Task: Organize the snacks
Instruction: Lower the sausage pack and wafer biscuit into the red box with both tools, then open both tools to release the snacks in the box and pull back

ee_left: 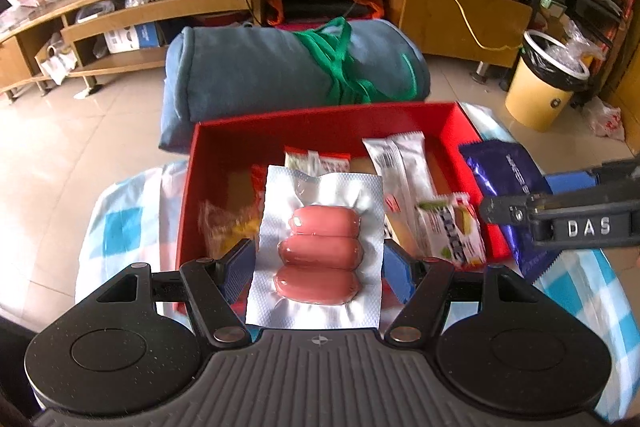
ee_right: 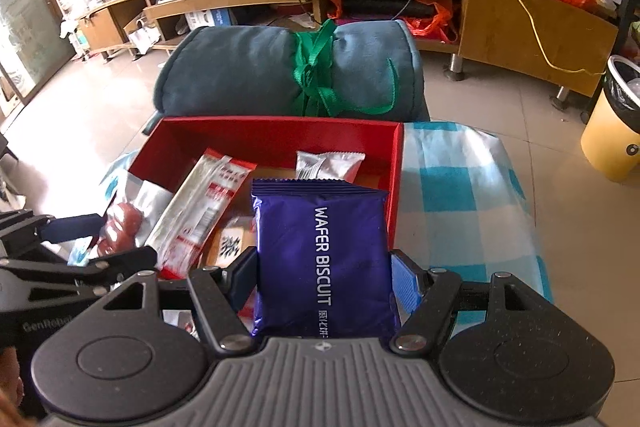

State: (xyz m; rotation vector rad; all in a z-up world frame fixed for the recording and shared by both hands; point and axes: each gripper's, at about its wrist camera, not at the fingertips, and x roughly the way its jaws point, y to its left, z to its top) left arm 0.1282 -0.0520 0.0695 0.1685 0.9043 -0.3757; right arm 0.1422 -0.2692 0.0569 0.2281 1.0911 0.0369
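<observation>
— What's the left gripper [ee_left: 318, 259] got?
— Pinching the sausage pack [ee_left: 318, 255], frame centre, over the red box [ee_left: 320, 123].
— The right gripper [ee_right: 324, 271]?
— Clamped on the purple wafer biscuit pack [ee_right: 322, 259], lower centre, at the box's right edge.

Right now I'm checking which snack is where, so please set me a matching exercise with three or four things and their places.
Things:
1. silver vacuum pack of three pink sausages
2. purple foil wafer biscuit packet
3. rolled blue blanket tied with green ribbon
4. long white and red snack packet

Places:
A. lying in the red box
B. behind the box
C. in the right gripper
D. in the left gripper

Pairs: 1-D, 2-C, 3-B, 4-A
</observation>
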